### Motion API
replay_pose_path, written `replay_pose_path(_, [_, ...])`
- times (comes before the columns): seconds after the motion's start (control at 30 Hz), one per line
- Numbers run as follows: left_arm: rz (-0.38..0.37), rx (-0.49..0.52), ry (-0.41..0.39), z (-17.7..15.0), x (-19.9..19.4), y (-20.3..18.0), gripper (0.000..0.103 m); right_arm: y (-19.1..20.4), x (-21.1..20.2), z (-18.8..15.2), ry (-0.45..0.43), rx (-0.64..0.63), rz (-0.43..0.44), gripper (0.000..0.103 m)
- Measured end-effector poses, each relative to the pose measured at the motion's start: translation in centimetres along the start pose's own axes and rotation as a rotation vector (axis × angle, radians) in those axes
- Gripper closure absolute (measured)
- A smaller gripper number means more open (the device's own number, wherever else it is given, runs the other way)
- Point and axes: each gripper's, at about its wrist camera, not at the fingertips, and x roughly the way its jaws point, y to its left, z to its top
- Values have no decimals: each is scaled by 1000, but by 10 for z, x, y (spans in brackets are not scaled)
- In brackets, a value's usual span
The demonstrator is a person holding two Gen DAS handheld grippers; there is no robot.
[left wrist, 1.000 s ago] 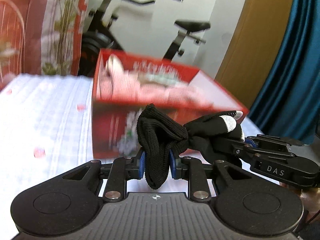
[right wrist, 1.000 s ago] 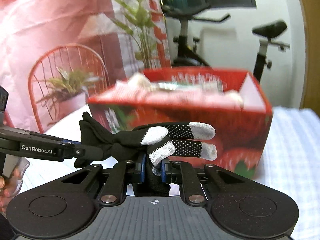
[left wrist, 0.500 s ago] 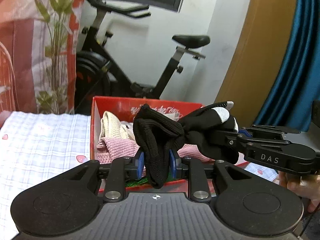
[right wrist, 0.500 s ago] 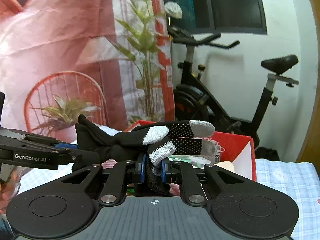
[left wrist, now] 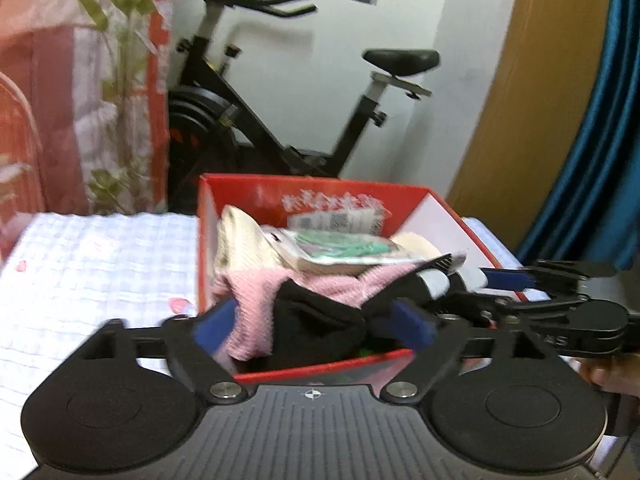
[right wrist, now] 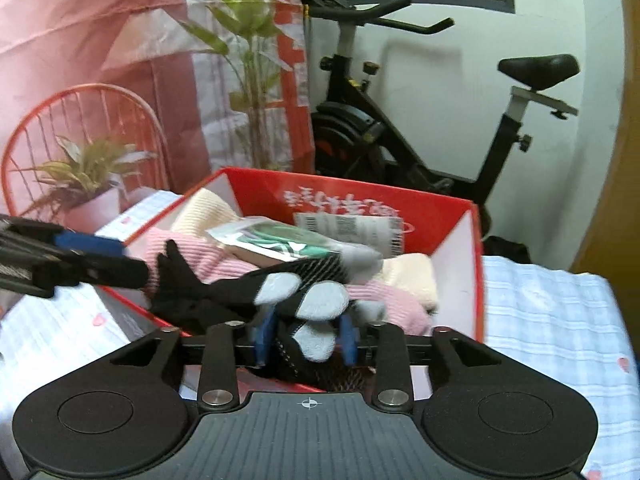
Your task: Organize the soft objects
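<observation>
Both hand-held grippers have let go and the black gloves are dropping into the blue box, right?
Not quite: the box is red, not blue, as the right wrist view shows. The rest holds: the left hand-held gripper and right hand-held gripper are open, with the black gloves over the box.

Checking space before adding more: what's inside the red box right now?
The red box holds pink knitwear, cream knitwear, a flat packet with green contents on top, and the black gloves at its near edge. Anything beneath these is covered.
</observation>
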Motion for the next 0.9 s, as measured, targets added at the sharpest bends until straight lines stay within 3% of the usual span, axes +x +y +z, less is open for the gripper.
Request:
replay_pose_path(0.07, [26,3,-22,4,-7,-1,3,-2,-7,0,-17,7,-27,38])
replay_pose_path(0.27, [83,27,-65,13,-29,-8,0,-6,-33,6,-77,24,-71,0])
replay_pose_path(0.6, [220,44,-156,23,-90,-29,0,4,-94,20,-170,69,-83,0])
replay_pose_path(0.77, [198,90,-226,26,-134,-49,0,21,-139,25,-236,74,-76,0])
replay_pose_path(0.9, [207,102,-282,27,-173,-63,0,36,-178,30,-298,74,-117,0])
